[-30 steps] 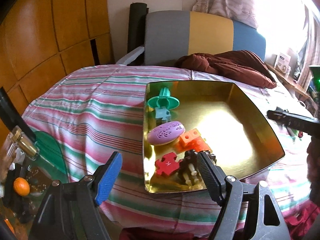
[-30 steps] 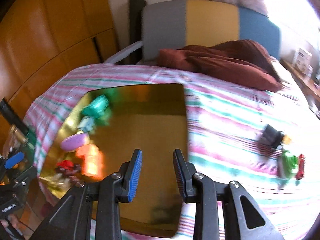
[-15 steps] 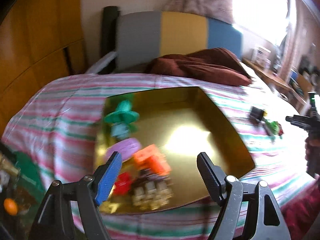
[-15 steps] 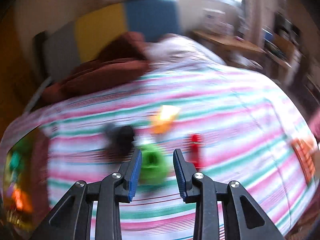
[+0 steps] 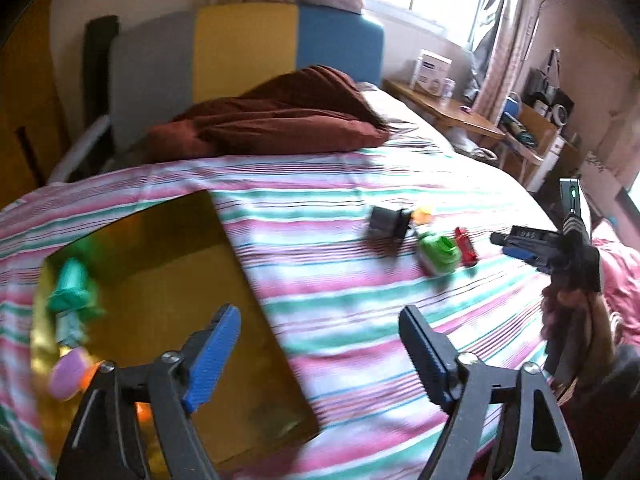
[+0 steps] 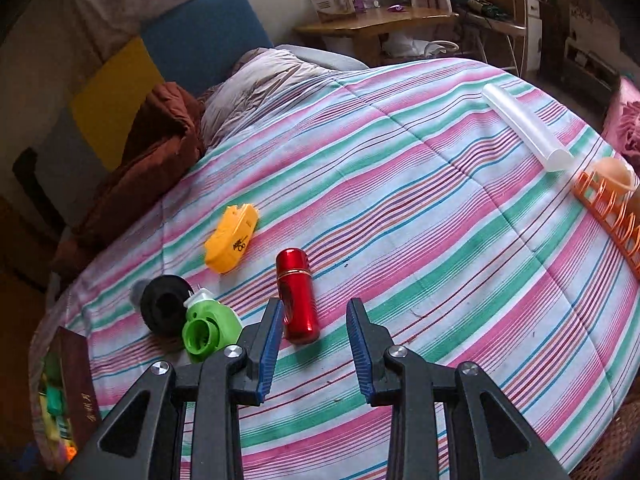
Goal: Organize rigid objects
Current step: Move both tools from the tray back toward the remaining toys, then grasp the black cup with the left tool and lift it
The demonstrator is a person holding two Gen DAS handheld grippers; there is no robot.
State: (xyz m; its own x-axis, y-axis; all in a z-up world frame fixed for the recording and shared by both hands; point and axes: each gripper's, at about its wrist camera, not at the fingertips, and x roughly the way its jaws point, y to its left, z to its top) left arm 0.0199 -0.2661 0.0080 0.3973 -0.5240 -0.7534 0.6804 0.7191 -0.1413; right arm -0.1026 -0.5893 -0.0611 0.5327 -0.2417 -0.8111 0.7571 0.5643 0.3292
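Observation:
My left gripper (image 5: 319,312) hangs over the right edge of the gold tray (image 5: 168,280); its jaws are opening with nothing between them. A teal toy (image 5: 74,292) and a purple oval (image 5: 68,372) lie blurred in the tray. On the striped bedspread lie a black part (image 6: 164,308), a green piece (image 6: 208,330), a yellow piece (image 6: 232,242) and a red canister (image 6: 298,296). My right gripper (image 6: 315,304) is open by a narrow gap just above the canister's near end, which shows beside the left pad. From the left wrist view, the right gripper (image 5: 508,242) sits right of the red canister (image 5: 466,246).
A brown blanket (image 5: 272,120) is bunched at the headboard. At the bed's far right lie a clear tube (image 6: 528,128) and an orange rack (image 6: 612,216) with an egg (image 6: 612,172). A wooden desk (image 6: 376,24) stands beyond the bed.
The left gripper swung right from over the tray's toys toward the bedspread, and its jaws widened. The right gripper swept from above the tray to the loose things and rolled, ending at the red canister.

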